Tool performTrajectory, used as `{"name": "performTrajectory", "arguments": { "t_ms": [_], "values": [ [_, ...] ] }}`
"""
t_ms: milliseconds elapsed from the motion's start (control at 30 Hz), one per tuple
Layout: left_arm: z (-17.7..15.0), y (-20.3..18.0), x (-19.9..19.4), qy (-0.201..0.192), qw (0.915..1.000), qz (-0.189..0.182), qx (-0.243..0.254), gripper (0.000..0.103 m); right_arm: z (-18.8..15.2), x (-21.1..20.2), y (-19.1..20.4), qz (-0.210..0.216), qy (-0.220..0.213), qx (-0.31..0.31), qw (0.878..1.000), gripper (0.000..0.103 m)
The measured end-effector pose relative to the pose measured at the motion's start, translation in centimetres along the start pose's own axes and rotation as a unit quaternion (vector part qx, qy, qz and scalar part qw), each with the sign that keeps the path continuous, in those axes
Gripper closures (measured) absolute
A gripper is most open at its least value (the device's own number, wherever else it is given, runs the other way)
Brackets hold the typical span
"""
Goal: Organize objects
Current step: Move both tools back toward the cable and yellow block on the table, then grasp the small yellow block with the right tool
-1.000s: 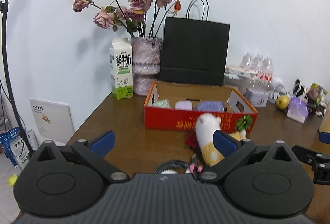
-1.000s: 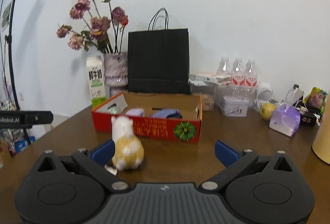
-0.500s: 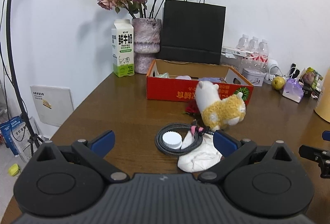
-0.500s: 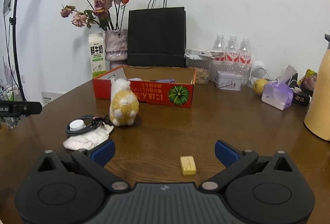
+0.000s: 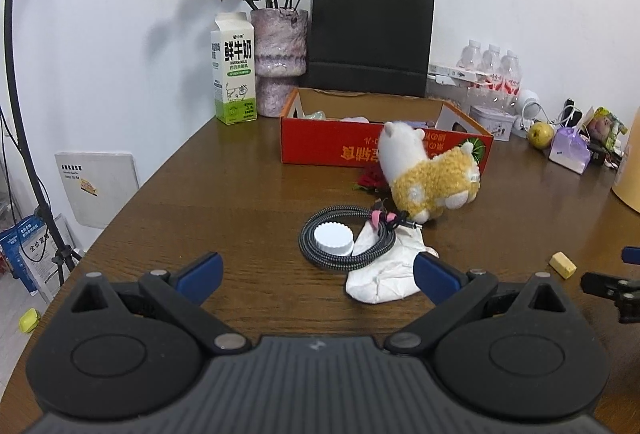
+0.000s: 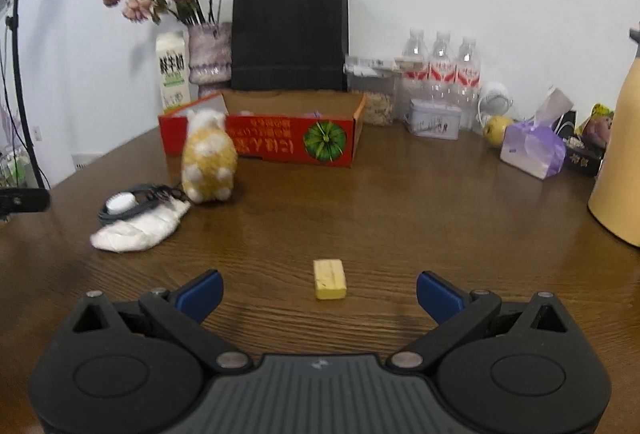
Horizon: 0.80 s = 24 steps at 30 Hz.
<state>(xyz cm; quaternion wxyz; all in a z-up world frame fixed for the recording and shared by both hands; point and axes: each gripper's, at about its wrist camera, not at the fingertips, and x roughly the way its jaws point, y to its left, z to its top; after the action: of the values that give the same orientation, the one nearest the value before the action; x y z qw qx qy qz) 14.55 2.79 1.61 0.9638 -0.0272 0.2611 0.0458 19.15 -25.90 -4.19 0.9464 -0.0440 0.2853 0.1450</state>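
Both views pulled back; we hold left gripper (image 5: 316, 270) and right gripper (image 6: 318, 290) wide, empty. Small yellow block (image 6: 329, 278) sits between right jaws; off-centre closing risks skidding it on wood table (image 6: 400, 202).

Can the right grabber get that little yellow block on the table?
Probably yes. The right gripper is open, and the little yellow block lies alone on the bare table just ahead of it, about midway between its fingers. Nothing stands between them.
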Motion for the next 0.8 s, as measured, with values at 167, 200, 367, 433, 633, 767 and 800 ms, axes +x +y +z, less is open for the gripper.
{"name": "performTrajectory", "arguments": {
  "t_ms": [167,200,367,433,633,767,800],
  "values": [
    [-0.2,-0.1,0.3,0.005,1.0,0.003,-0.001,0.0,0.2,3.3,-0.4,-0.002,0.034,-0.017,0.999,0.015],
    [-0.2,-0.1,0.4,0.006,1.0,0.005,-0.003,0.0,0.4,4.0,-0.5,0.002,0.041,-0.013,0.999,0.022],
    [-0.4,-0.3,0.7,0.011,0.9999,0.005,-0.001,0.0,1.4,6.2,-0.7,0.006,0.039,0.009,0.999,0.036],
    [-0.5,-0.4,0.6,0.011,0.9999,0.007,0.0,0.0,1.5,6.3,-0.5,0.009,0.031,0.008,0.999,0.058],
    [-0.4,0.1,0.3,0.005,0.9999,0.006,-0.014,0.0,1.4,5.5,-1.0,0.021,0.012,0.025,0.999,0.083],
    [-0.7,0.1,0.3,0.007,0.9999,0.006,-0.014,0.0,1.3,3.7,-0.1,-0.002,-0.042,-0.002,0.999,0.083],
    [-0.7,0.1,0.3,0.008,0.9999,0.005,-0.013,0.0,1.2,3.1,0.2,-0.009,-0.06,-0.011,0.998,0.083]
  ]
}}
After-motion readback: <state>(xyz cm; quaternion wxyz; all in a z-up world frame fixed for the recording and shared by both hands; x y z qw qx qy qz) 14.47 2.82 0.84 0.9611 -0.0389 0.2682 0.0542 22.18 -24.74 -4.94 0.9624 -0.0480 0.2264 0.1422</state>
